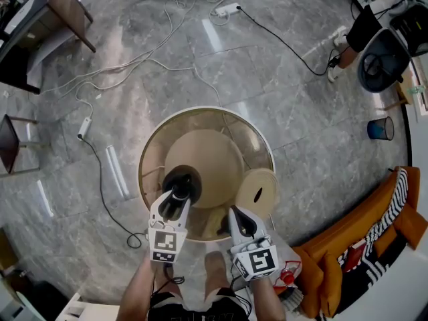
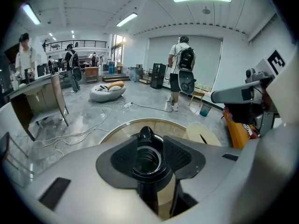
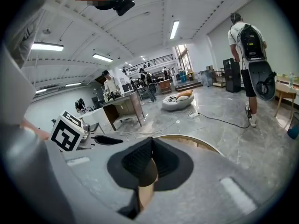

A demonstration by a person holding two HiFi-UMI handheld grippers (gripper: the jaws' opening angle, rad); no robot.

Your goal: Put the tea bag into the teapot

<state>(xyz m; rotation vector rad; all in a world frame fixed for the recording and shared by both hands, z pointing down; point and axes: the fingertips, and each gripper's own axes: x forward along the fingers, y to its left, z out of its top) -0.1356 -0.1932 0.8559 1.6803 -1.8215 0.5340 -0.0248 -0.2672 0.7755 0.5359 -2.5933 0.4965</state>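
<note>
A black teapot (image 1: 182, 181) stands open-mouthed on the round glass table (image 1: 152, 144), near its front left edge. My left gripper (image 1: 176, 199) hovers right over it. In the left gripper view the pot's open mouth (image 2: 147, 160) lies directly below and between the jaws, and the left gripper (image 2: 148, 152) is open with its pads clear of the rim. The pot's inside is dark, and no tea bag shows in any view. My right gripper (image 1: 239, 219) hangs at the table's front edge, right of the pot. In its own view the right gripper (image 3: 150, 149) is shut with nothing in it.
A round beige disc (image 1: 259, 191) sits at the table's right front. Cables (image 1: 100, 172) trail over the grey marble floor to the left. An orange sofa (image 1: 351, 243) stands to the right, with a blue bin (image 1: 380, 128) beyond it. People stand further off.
</note>
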